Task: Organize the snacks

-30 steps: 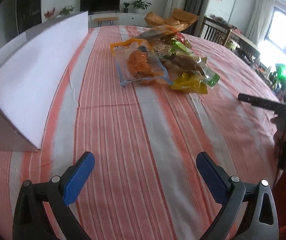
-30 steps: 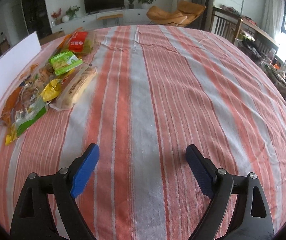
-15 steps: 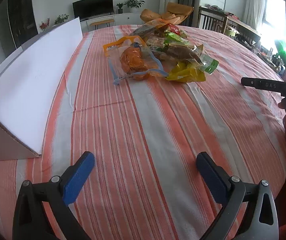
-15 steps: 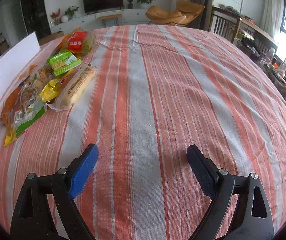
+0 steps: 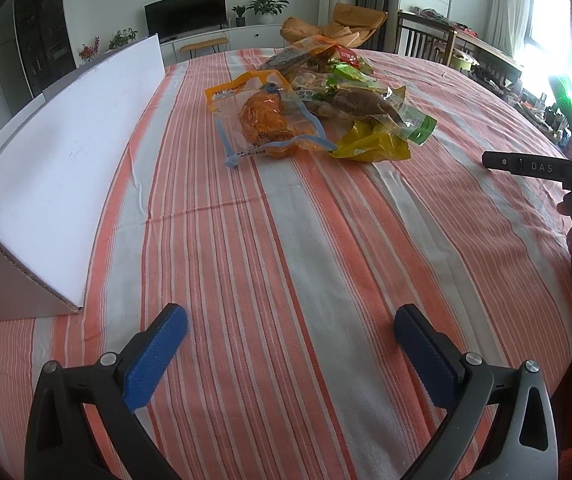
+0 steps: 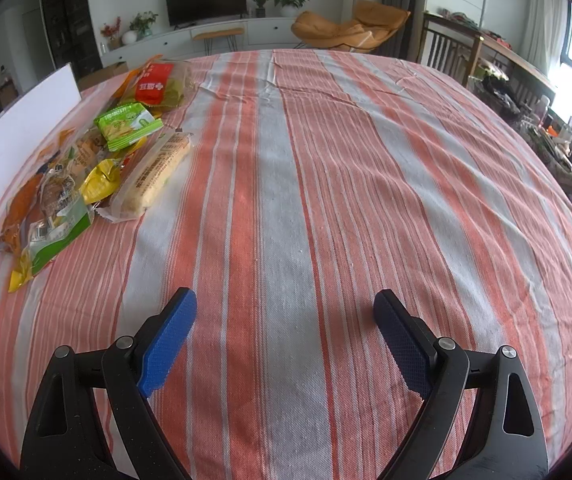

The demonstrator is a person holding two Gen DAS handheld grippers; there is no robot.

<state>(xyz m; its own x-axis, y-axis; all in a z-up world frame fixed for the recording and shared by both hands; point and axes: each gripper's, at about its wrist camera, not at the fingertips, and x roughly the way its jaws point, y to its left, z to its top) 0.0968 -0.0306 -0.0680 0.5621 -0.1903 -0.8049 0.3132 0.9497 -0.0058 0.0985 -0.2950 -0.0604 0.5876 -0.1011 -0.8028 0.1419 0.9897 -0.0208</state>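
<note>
A heap of snack packets lies on the striped tablecloth ahead of me. Nearest in the left wrist view is a clear bag with an orange snack, then a yellow packet and a green-edged packet. The right wrist view shows the same snack heap at the left, with a long bread packet, a green packet and a red packet. My left gripper is open over bare cloth, well short of the heap. Also open and empty is my right gripper.
A white cardboard box flap slopes along the table's left side. The other hand-held gripper's body and a hand show at the right edge of the left wrist view. Striped cloth covers the table; chairs and furniture stand beyond.
The left gripper's view has tilted and pulled back slightly, so the snack heap sits a bit higher and farther. The right gripper has barely moved. Both stay open.
</note>
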